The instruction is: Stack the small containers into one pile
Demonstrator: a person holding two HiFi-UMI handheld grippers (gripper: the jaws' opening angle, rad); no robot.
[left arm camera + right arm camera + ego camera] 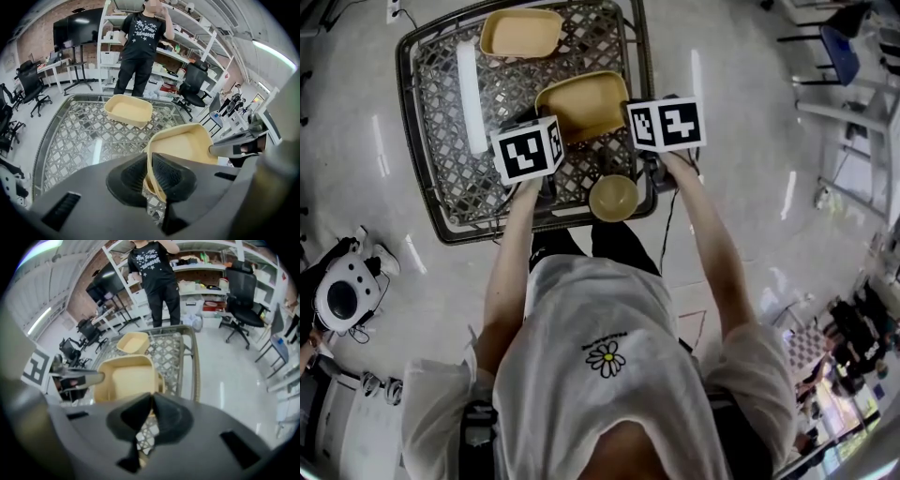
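Head view: over the lattice surface, a tilted tray is held up mid-right. A flat tray lies at the far edge and a bowl at the near edge. The left half is open mesh.

Left gripper view: the left tongs clamp the tilted tray's rim.

Right gripper view: the right tongs are closed, tips beside that tray's near corner, close to the surface's right edge.

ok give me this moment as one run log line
left gripper: shut on near beige container rim | right gripper: shut at its other side, grip unclear | far beige container: on lattice table | round bowl: near edge
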